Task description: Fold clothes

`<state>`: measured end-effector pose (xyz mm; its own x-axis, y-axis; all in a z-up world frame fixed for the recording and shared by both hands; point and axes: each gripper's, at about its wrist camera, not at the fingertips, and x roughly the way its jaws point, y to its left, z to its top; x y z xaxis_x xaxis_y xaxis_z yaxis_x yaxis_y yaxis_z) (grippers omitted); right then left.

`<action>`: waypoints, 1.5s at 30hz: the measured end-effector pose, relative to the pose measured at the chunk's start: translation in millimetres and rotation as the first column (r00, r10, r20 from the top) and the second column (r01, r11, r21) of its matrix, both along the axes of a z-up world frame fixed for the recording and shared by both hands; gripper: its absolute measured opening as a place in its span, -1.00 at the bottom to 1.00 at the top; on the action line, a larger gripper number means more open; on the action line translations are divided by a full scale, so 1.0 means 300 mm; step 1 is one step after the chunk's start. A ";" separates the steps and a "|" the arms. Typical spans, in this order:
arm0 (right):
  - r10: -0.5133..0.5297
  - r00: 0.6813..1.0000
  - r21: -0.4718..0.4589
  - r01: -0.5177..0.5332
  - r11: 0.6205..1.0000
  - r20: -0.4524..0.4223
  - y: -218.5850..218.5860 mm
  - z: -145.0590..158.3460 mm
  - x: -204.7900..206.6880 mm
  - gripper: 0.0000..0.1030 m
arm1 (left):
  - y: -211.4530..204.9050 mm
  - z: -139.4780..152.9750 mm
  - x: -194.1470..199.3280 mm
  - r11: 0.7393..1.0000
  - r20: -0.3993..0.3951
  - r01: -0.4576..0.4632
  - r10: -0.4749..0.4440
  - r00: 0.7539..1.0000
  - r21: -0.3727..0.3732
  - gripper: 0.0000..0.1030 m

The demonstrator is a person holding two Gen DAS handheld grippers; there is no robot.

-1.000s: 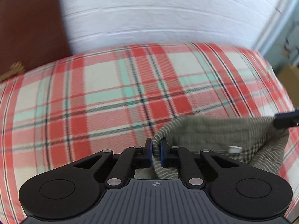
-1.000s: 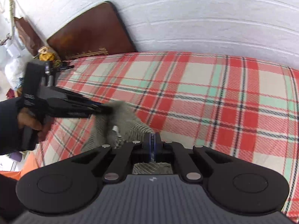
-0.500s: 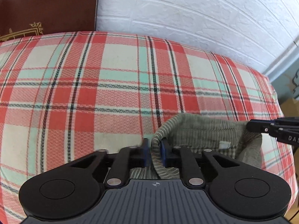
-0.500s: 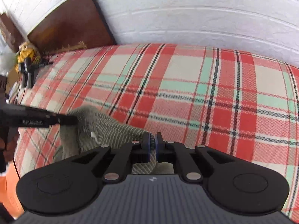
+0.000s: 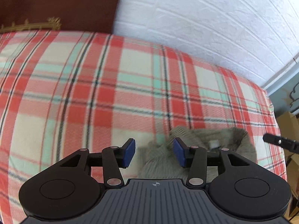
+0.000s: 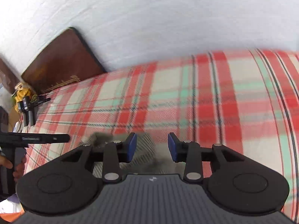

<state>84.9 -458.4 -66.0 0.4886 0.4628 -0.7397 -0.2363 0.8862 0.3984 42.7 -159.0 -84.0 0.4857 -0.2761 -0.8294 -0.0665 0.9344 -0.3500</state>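
Both black two-finger grippers, left (image 5: 154,153) and right (image 6: 152,147), spread wide over soft, limp grey-green striped garment (image 5: 198,149); best pinched at hem.

Ahead of you, a bed (image 5: 130,97) with a red, cream and mint plaid cover stands against a white brick-textured wall (image 5: 205,18). A dark brown headboard (image 6: 58,63) with gold trim leans at its left end.

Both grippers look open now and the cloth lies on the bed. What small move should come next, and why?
Probably lower the left gripper and right gripper to pinch the cloth again: both stand open, and it lies bunched on the bed, not flat.
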 end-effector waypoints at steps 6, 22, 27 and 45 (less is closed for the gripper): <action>-0.038 0.994 -0.004 0.038 0.999 -0.101 -0.037 -0.096 -0.019 -0.19 | 0.058 -0.054 -0.036 0.998 -0.049 -0.020 0.018 0.999 -0.059 0.20; -0.156 0.971 0.067 0.170 0.983 -0.180 -0.046 -0.193 -0.034 -0.87 | 0.045 -0.180 -0.027 0.993 -0.072 -0.076 0.070 0.995 -0.085 -0.76; -0.184 0.962 0.068 0.201 0.977 -0.202 -0.047 -0.245 -0.026 -0.87 | 0.053 -0.219 -0.004 0.991 -0.085 -0.101 0.093 0.992 -0.091 -0.70; -0.183 0.980 0.178 0.193 0.965 -0.075 -0.036 -0.047 -0.140 -0.42 | 0.046 -0.040 -0.111 0.991 0.027 -0.010 0.014 1.000 -0.135 0.13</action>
